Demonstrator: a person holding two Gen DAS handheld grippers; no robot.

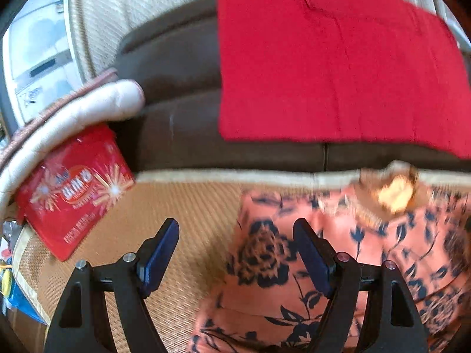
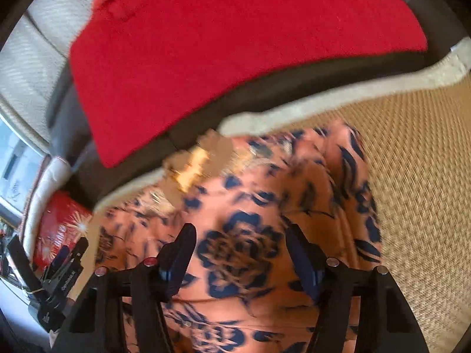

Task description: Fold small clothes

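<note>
A salmon garment with dark blue flowers lies spread on a woven straw mat. A blurred tan and gold patch sits at its far edge. A red garment lies flat on the dark brown sofa back behind it. My left gripper is open at the floral garment's left edge, nothing between its pads. My right gripper hovers open over a large flower, its pads clear of the cloth. The left gripper also shows at the right wrist view's lower left.
A red bag printed with fireworks leans at the left under a white padded cushion. The mat's pale border runs along the sofa back. A window is at the far left. Bare mat stretches right of the floral garment.
</note>
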